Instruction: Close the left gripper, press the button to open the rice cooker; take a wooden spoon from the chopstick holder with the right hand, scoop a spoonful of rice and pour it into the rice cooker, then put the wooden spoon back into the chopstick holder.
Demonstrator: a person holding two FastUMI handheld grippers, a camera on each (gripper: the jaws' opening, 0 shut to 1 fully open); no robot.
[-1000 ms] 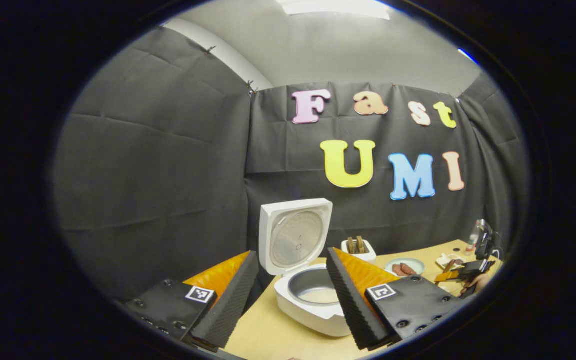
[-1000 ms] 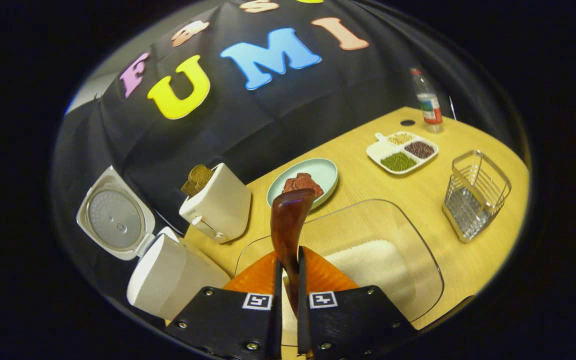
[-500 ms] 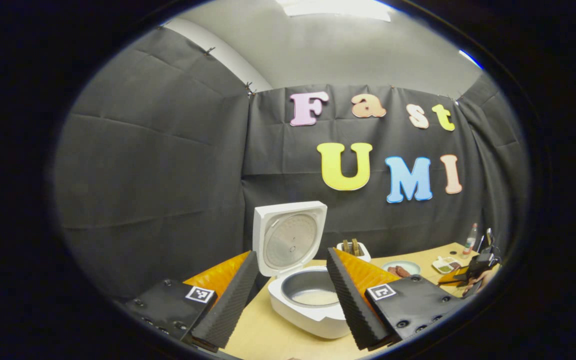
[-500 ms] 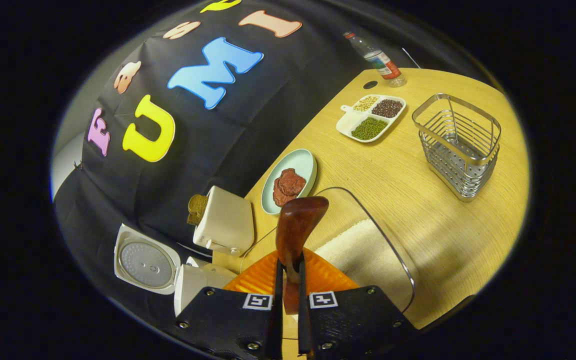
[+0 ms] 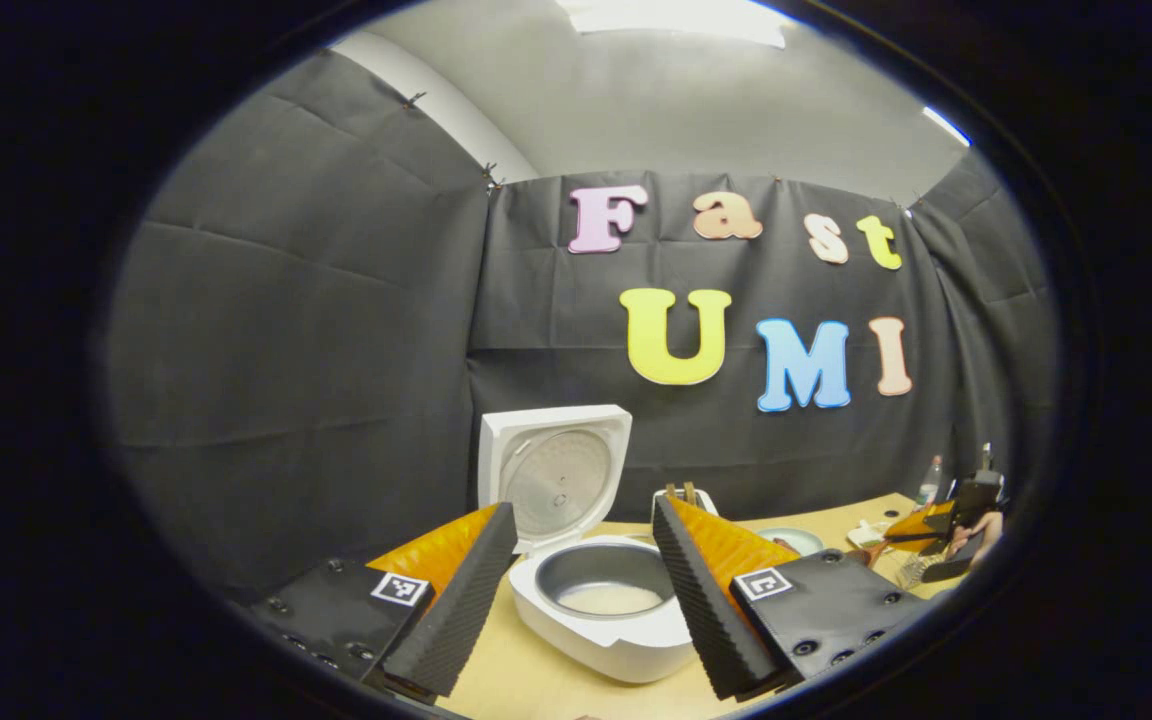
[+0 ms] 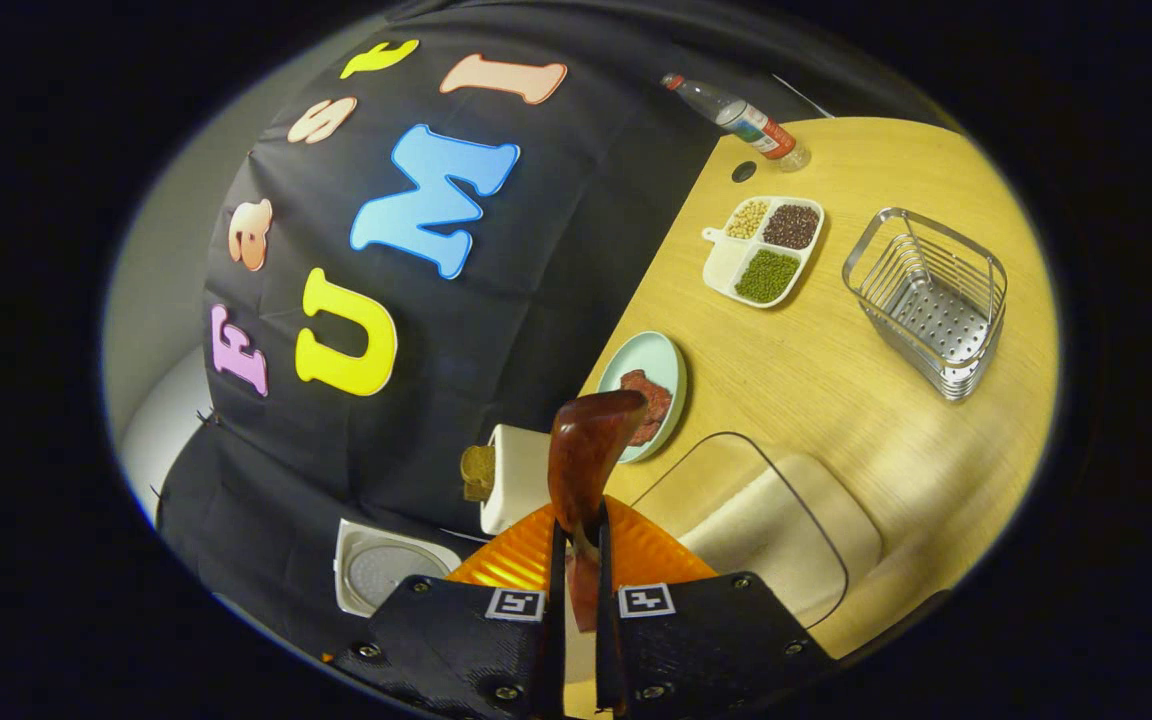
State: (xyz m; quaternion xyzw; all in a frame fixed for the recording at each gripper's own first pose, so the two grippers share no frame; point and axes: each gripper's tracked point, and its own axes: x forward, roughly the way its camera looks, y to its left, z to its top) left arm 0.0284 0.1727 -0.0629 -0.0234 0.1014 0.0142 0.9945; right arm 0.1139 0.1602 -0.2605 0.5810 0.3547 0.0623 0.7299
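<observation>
Pinching the dark brown wooden spoon [image 6: 588, 450] above the clear rice tub [image 6: 766, 525], the right gripper [image 6: 576, 590] was possibly tilted enough to spill grains short of the open white rice cooker [image 5: 601, 600].

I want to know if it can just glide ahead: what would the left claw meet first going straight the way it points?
Probably the open rice cooker: its bowl sits between the open left claw fingers, just ahead. Depth is unclear.
</observation>
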